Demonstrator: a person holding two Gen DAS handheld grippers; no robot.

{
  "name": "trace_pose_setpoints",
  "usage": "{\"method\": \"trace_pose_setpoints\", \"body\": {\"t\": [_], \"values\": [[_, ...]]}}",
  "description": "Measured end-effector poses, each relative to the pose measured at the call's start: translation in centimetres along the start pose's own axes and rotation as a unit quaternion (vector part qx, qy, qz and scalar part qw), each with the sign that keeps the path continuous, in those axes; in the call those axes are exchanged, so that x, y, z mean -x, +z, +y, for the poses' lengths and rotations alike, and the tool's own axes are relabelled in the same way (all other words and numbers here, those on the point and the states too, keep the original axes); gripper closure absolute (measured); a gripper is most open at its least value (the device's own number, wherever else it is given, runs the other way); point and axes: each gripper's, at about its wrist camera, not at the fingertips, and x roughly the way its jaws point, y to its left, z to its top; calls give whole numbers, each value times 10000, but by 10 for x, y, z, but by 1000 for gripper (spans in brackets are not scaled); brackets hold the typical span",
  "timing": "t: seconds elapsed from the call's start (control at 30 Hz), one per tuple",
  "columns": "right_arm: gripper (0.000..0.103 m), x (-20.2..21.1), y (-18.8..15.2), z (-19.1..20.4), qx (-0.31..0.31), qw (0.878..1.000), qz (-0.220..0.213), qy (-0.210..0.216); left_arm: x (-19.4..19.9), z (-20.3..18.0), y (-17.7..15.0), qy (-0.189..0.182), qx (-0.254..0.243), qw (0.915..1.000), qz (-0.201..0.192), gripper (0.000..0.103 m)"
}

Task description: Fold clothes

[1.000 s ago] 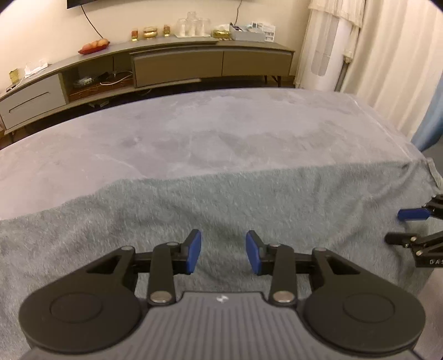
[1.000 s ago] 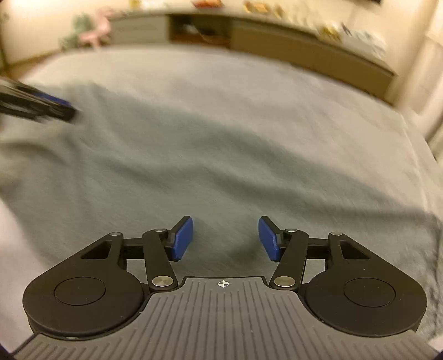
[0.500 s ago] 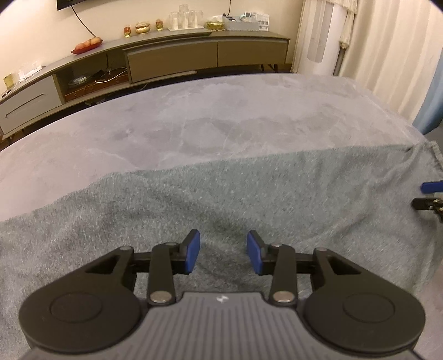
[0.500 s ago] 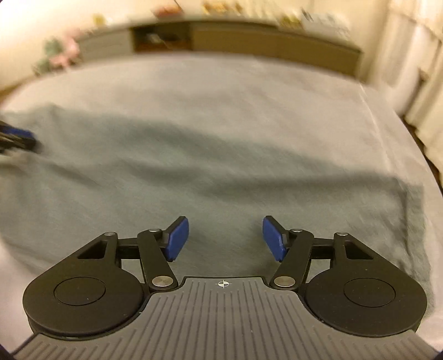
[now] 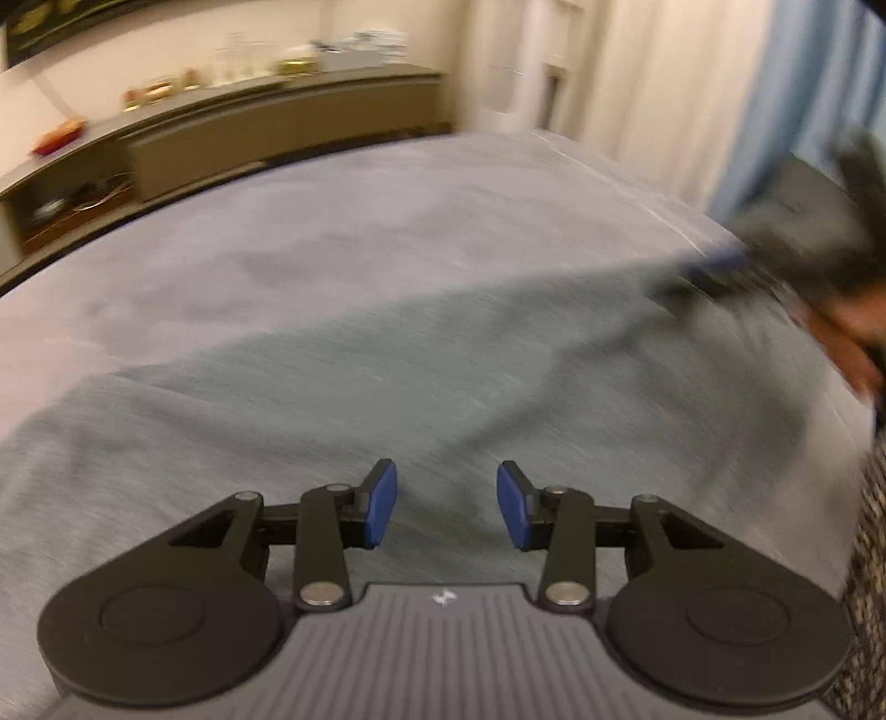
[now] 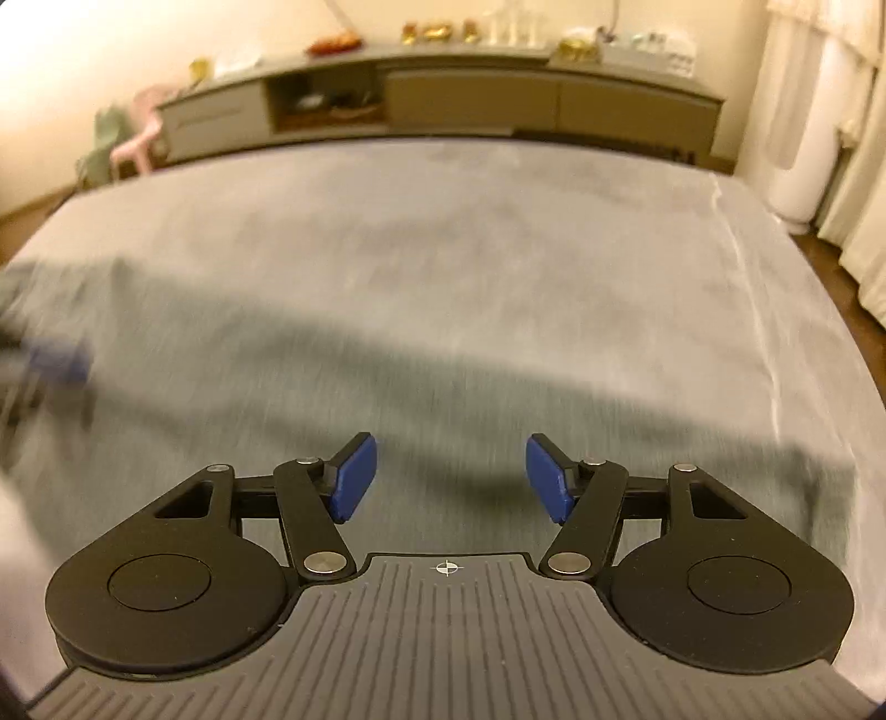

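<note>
Cloth (image 5: 387, 387) lies flat on bed (image 6: 443, 221), not yet gripped. Left gripper (image 5: 446, 512) spread, empty; right gripper (image 6: 451, 477) closing, empty. An edge must be pinched next.

A long low sideboard (image 6: 443, 105) runs along the cream wall, its open shelf holding cables and its top carrying glasses (image 6: 512, 27), gold ornaments (image 6: 434, 32) and a red dish (image 6: 335, 43). A pink chair (image 6: 141, 141) stands at its left end. Pale curtains (image 5: 653, 83) hang to the right, beside a white column-shaped appliance (image 6: 800, 166). A light grey bed cover (image 6: 443, 221) fills the middle.
</note>
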Motion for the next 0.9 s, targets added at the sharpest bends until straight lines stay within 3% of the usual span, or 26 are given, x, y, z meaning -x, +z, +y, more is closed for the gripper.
{"method": "trace_pose_setpoints", "body": {"t": [0.03,0.1,0.17,0.3,0.4,0.43,0.47,0.53,0.6,0.7,0.77,0.9], "values": [[41,-10,9,-2,-89,10000,-22,-27,-3,-8,-4,-63,-103,9999,64,63],[46,-42,15,-9,-318,9989,353,-18,-13,-21,-14,-127,-324,9990,265,63],[45,-54,18,-8,-57,9991,205,-380,-18,-33,-20,-153,-570,9976,348,54],[32,-67,22,-22,-119,9985,-125,-520,-20,-51,-23,-269,-945,9945,371,55],[37,-55,17,-32,-219,9975,-287,-599,-15,-54,-26,-326,-990,9941,313,61],[46,-43,16,-34,-253,9970,-297,-661,-9,-53,-20,-355,-899,9952,180,62],[46,-31,15,-36,-285,9965,-310,-720,-4,-52,-14,-384,-809,9960,47,61],[30,10,6,-42,-235,9967,-624,-457,6,-51,-1,-438,-631,9968,-211,58],[26,36,-9,-54,-274,9959,-770,-384,-5,-63,24,-416,-529,9972,-330,56],[31,54,-35,-84,-570,9958,-657,-299,-23,-82,62,-388,-375,9973,-496,55],[36,57,-51,-97,-609,9965,-503,-259,-58,-105,90,-470,-287,9978,-379,55],[39,56,-81,-113,-383,9983,-379,-210,-132,-158,129,-73,-321,9994,-128,56]]}}
